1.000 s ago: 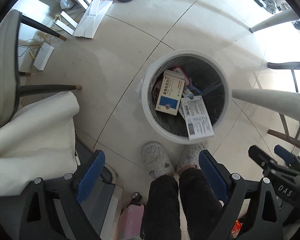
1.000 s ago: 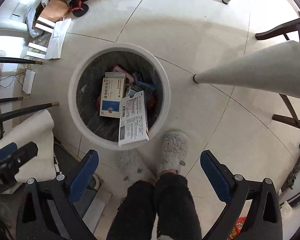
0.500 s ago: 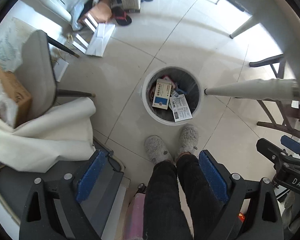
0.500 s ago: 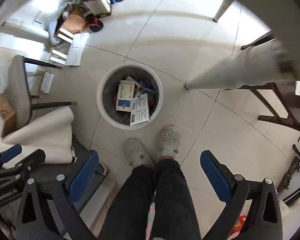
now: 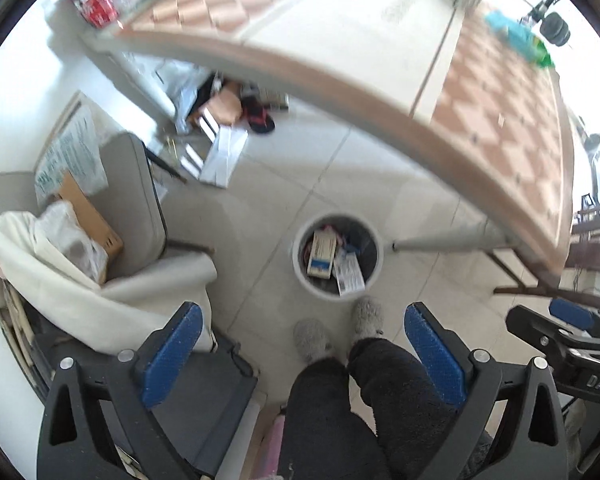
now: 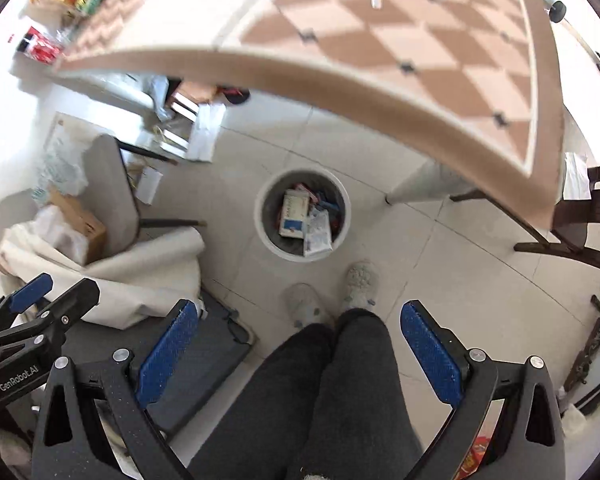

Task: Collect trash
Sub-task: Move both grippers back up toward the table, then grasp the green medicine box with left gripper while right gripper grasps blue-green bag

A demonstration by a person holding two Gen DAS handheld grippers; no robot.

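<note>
A round white trash bin (image 5: 300, 268) stands on the tiled floor, far below both grippers; it also shows in the right wrist view (image 6: 265, 236). It holds a white-and-blue medicine box (image 5: 321, 255), a printed paper packet (image 5: 350, 276) and other small trash. My left gripper (image 5: 300, 354) is open and empty, high above the floor. My right gripper (image 6: 298, 350) is open and empty too, at about the same height. The right gripper shows at the right edge of the left wrist view (image 5: 560, 332). The left gripper shows at the left of the right wrist view (image 6: 40, 312).
A table with a checkered brown-and-cream top (image 6: 380, 40) spans the upper view, its edge above the bin. A grey chair (image 5: 132, 192) with a cardboard box and white cloth stands left. The person's legs and fuzzy slippers (image 5: 340, 328) are just before the bin. Dark wooden chair legs (image 6: 560, 248) stand right.
Both grippers have risen well away from the bin, which now looks much smaller. The table top has come into view. Both stay open and empty.
</note>
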